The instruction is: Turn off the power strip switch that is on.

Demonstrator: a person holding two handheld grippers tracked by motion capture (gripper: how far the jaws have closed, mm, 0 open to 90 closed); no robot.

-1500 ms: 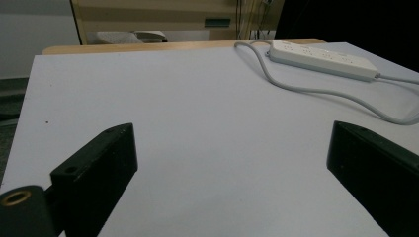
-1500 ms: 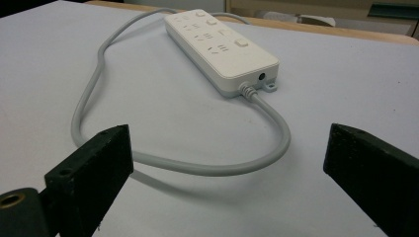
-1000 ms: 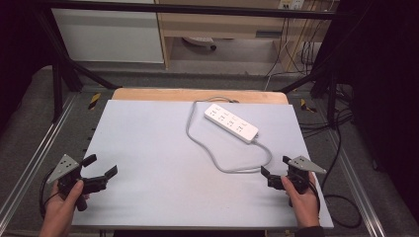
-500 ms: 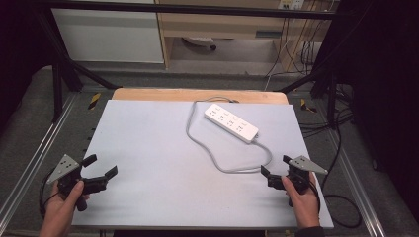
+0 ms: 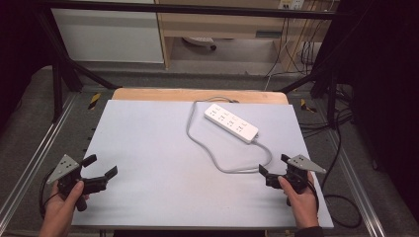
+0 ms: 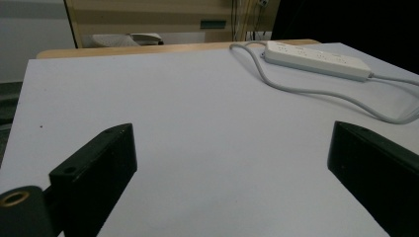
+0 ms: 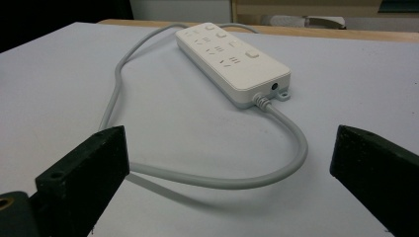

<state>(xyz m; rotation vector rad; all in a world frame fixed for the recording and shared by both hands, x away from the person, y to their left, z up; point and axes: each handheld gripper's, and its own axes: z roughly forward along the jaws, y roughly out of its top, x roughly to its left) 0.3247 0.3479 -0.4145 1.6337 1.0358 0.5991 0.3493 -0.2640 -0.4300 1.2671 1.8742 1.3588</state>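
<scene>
A white power strip [image 5: 231, 123] lies flat at the back middle-right of the pale table [image 5: 148, 148]; its grey cable [image 5: 217, 160] loops forward and curls back to the strip's near end. My left gripper [image 5: 102, 165] is held at the table's front left, open, with nothing between its jaws. My right gripper [image 5: 273, 164] is held at the front right, open and empty, just short of the cable's loop. From the left gripper [image 6: 232, 163] the power strip [image 6: 316, 59] lies far off to the right. From the right gripper [image 7: 230, 168] the power strip [image 7: 232, 61] sits straight ahead, and the cable [image 7: 222, 180] bends between the jaws.
A wooden strip [image 5: 197, 95] borders the table's far edge. Metal rails [image 5: 34, 158] run along both sides. Loose black cables [image 5: 341, 148] hang and lie beyond the right edge. A white cabinet [image 5: 108, 34] and wooden furniture [image 5: 222, 22] stand behind.
</scene>
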